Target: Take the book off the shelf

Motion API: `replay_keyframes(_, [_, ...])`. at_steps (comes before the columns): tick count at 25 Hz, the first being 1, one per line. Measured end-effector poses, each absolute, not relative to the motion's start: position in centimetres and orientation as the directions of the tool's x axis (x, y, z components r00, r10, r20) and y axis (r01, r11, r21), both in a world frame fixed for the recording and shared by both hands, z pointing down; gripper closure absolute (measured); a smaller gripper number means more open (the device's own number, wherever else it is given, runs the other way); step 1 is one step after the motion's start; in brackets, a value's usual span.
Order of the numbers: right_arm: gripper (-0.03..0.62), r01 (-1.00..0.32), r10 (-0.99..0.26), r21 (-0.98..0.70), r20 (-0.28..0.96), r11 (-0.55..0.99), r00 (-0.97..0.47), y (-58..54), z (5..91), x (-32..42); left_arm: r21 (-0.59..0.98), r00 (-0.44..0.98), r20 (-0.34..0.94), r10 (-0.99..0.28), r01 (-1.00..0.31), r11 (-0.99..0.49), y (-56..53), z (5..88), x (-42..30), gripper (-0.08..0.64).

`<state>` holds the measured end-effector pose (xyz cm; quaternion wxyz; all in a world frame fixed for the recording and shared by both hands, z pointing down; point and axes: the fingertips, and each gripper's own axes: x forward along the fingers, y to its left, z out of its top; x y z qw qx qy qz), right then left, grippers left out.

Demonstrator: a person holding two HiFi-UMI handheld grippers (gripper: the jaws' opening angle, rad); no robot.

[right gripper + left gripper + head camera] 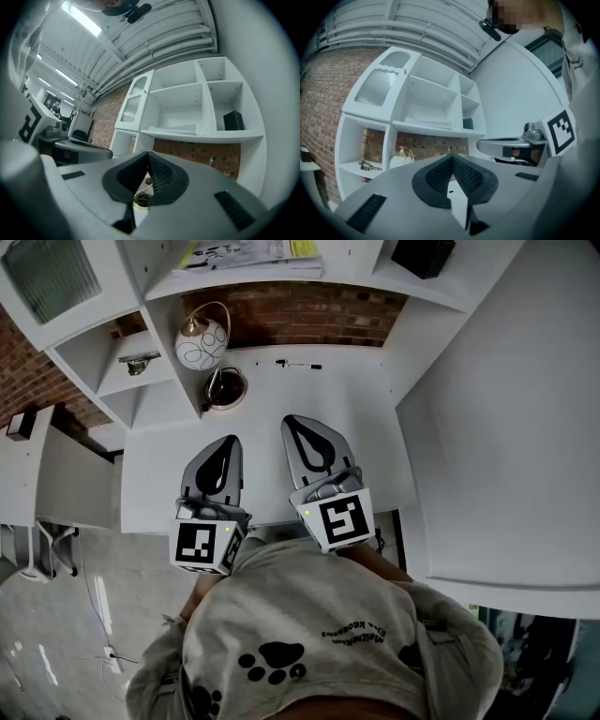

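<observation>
A: Both grippers are out over the white table (356,437), and the book (251,256) lies flat on the upper shelf (361,276), well apart from either of them. Nothing lifted yet.

B: Right. The left gripper (230,441) is clenched, pads together, with nothing between them. The right gripper (290,420) is the same, closed tight and empty, just beside its partner.

A: So where do we stand on the job?

B: At the very start, I'd say. The book is untouched in the wide compartment, with a black box (424,253) in the next compartment to its right.

A: What's left?

B: Everything that counts: reach up to that shelf, open a gripper, take the book's edge and draw it out. The round white ornament (201,341), the small brass dish (225,390) and the marker (300,365) below play no part.
</observation>
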<state>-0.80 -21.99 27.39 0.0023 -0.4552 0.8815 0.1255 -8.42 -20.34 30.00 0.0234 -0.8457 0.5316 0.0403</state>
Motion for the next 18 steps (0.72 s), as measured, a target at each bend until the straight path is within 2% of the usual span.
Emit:
replay_keyframes(6, [0.575, -0.77, -0.779, 0.283, -0.106, 0.572, -0.618, -23.2, 27.6, -2.3, -0.027, 0.435, -0.097, -0.895, -0.9, -0.434, -22.2, 29.4, -8.8, 0.551])
replay_keyframes(18, [0.577, -0.8, -0.807, 0.286, -0.128, 0.527, -0.577, -27.5, 24.3, -3.0, -0.046, 0.466, -0.155, -0.871, -0.884, -0.465, -28.0, 25.5, -10.7, 0.551])
